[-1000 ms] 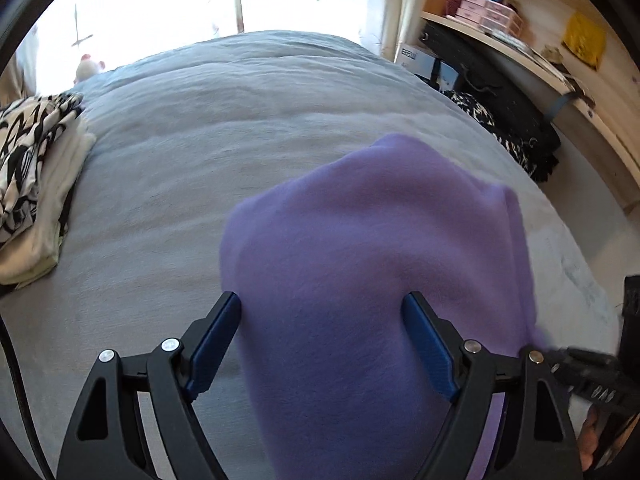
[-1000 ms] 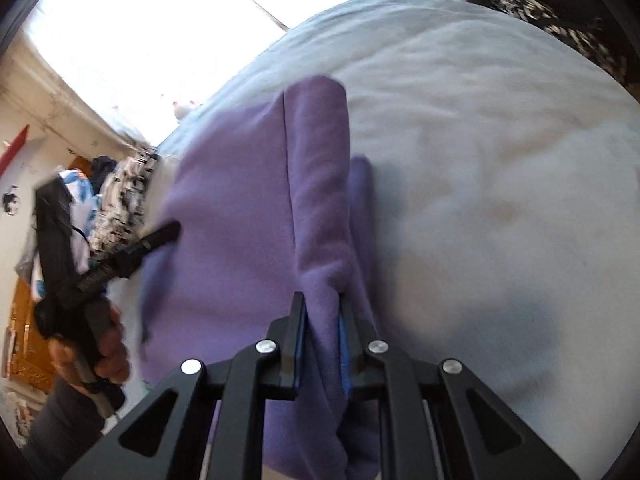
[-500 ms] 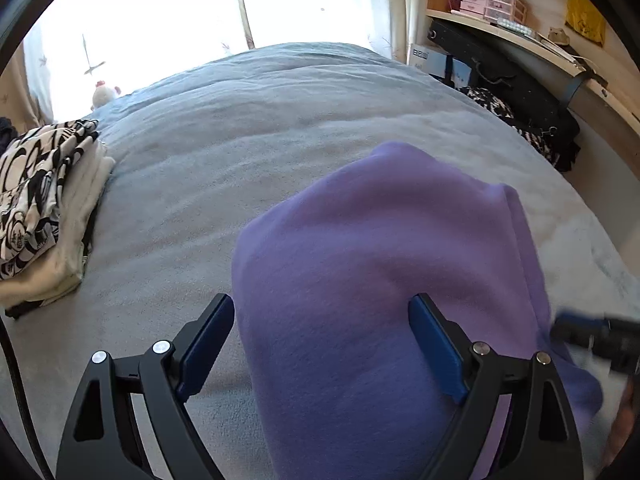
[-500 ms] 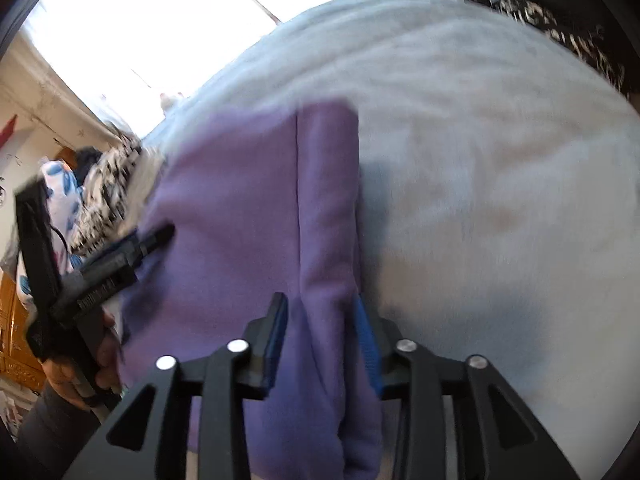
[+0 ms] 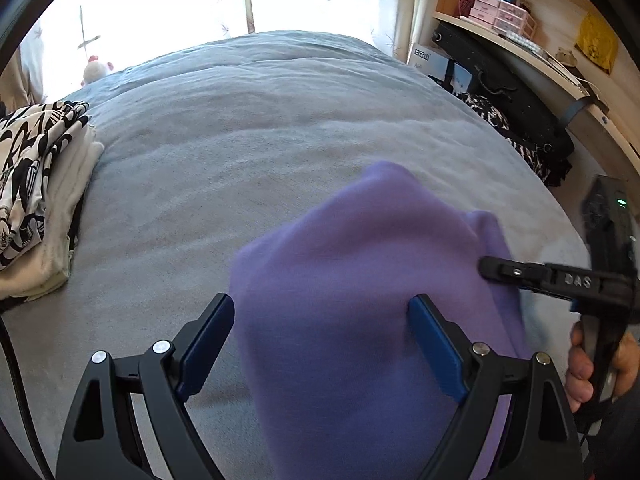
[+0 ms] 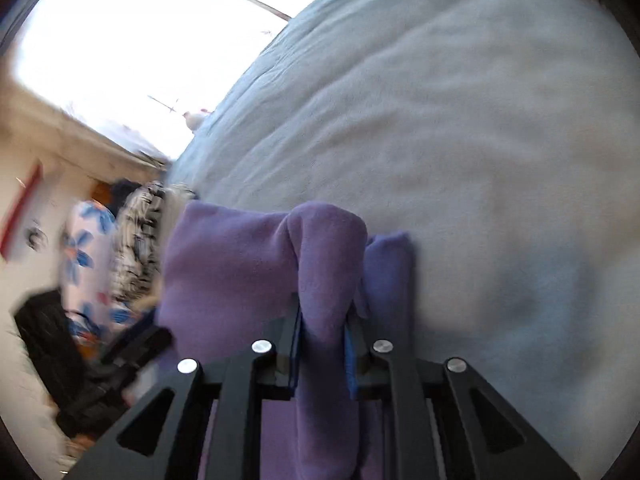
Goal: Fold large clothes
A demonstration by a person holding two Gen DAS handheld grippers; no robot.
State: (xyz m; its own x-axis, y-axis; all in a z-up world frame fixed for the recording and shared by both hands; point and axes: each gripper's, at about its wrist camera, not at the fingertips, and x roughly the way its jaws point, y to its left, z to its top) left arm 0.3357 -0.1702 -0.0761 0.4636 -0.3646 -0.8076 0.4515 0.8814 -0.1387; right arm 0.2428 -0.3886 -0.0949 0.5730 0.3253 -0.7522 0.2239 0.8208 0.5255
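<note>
1. On a grey-blue bed cover (image 5: 280, 152) lies a purple fleece garment (image 5: 360, 300), already folded into a thick bundle. In the left wrist view it fills the lower middle, from the centre down to 6 o'clock.

2. Left gripper (image 5: 320, 344): its two blue pads stand wide apart, one at either side of the bundle. The left pad sits just off the fleece edge and the right pad shows against the fleece. They do not look to be squeezing it, so it seems to straddle and steady the fold, not hold it.

3. Right gripper (image 6: 322, 344): its jaws have just been closing and now stand narrow, pinching a thick rolled ridge of the fleece. The fabric stands up between the pads toward 12 o'clock, which suggests this edge is being carried or tucked to tighten the fold.

4. At 3 o'clock in the left wrist view, that same right gripper (image 5: 560, 280) reaches in level, held by the person's hand (image 5: 592, 372), its tip at the bundle's right edge.

5. At 9 o'clock in the left wrist view sits a stack of folded clothes (image 5: 36, 184), black-and-white patterned cloth on top, well apart from the fleece. It is probably where finished pieces go.

6. The right wrist view is blurred, so finer fold lines cannot be told.
</note>
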